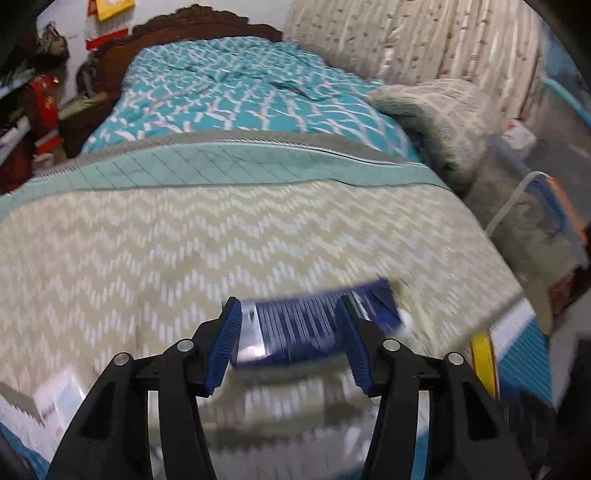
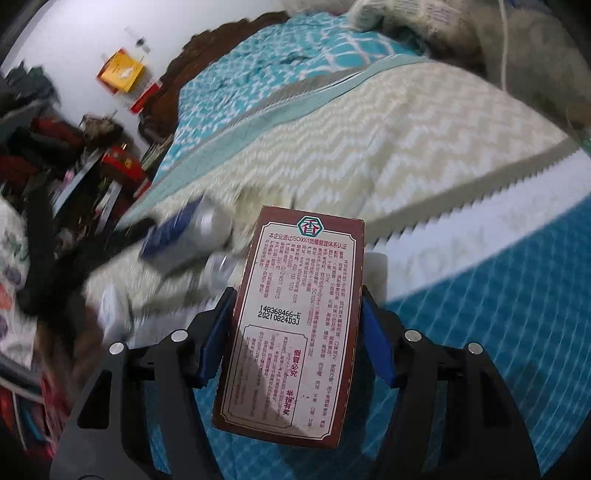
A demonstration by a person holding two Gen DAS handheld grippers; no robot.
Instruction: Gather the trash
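My left gripper is shut on a plastic bottle with a dark blue label, held crosswise above the cream zigzag blanket on the bed. The same bottle shows blurred at the left of the right wrist view. My right gripper is shut on a maroon cardboard box with printed Chinese text, held upright over the bed's foot end. A flat clear packet lies on the blanket at lower left of the left wrist view.
A teal patterned quilt covers the far bed, with a carved wooden headboard behind. A grey knitted throw lies at right. Cluttered red boxes and bags stand left of the bed. A yellow band shows near the right.
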